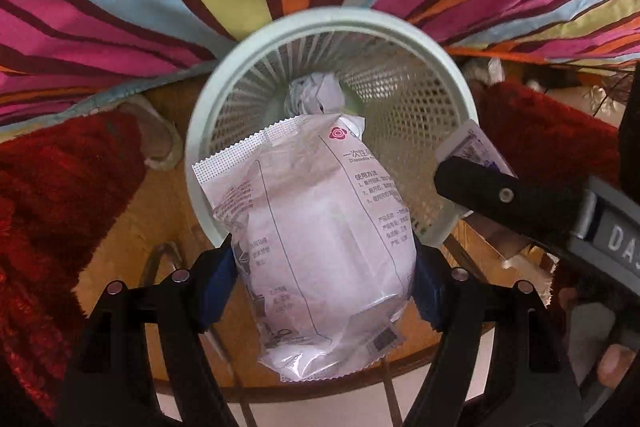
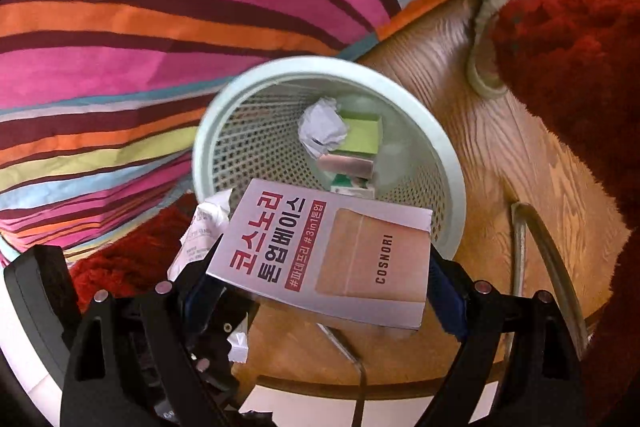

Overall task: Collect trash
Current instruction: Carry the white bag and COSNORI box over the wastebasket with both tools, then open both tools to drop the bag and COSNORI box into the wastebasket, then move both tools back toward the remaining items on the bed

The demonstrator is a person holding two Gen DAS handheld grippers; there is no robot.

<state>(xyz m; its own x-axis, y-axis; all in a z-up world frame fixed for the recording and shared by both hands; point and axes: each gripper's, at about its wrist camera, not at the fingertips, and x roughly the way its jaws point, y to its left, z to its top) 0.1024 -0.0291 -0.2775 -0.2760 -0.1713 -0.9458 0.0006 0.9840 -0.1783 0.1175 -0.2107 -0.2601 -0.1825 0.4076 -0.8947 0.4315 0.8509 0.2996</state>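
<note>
Left gripper (image 1: 324,287) pinches a white plastic packet (image 1: 320,239) over the pale green mesh bin (image 1: 400,27). Right gripper (image 2: 320,291) clamps a grey box (image 2: 336,255) at the bin's rim. Bin stands on wooden floor (image 2: 500,155), beside striped bedding (image 2: 160,7) and red rug (image 2: 580,67).

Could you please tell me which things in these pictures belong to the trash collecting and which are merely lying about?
Part of the job:
- mesh wastebasket
- white plastic packet, held by left hand-held gripper
- COSNORI box, held by right hand-held gripper
- crumpled paper already inside

Lying about:
- striped cloth
- red rug
- wooden floor
</note>
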